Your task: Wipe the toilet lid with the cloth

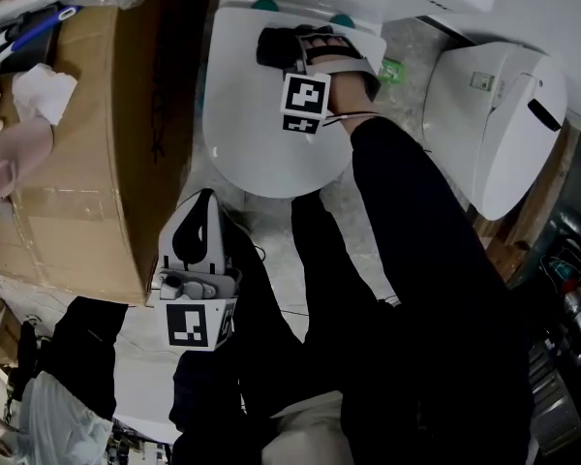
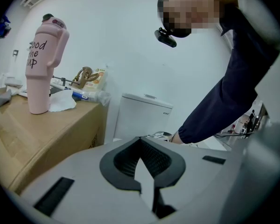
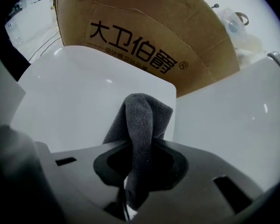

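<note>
Fingers point(image 3: 178, 166) of my right gripper point(image 1: 289, 48) clench the cloth point(image 3: 144, 118) at the lid's point(image 1: 252, 148) hinge end, my left gripper point(image 2: 142, 169) closed empty; I judge wiping barely begun.

Our left gripper point(image 1: 204, 200) and our right gripper point(image 1: 289, 48) both have a pale grey shell, with black ribbed pads point(image 2: 154, 158) inside the jaws. Each one carries a cube point(image 1: 305, 105) with black-and-white square markers. A thin cable point(image 1: 353, 117) runs out beside the right cube. We wear a dark navy long sleeve point(image 1: 416, 231).
</note>
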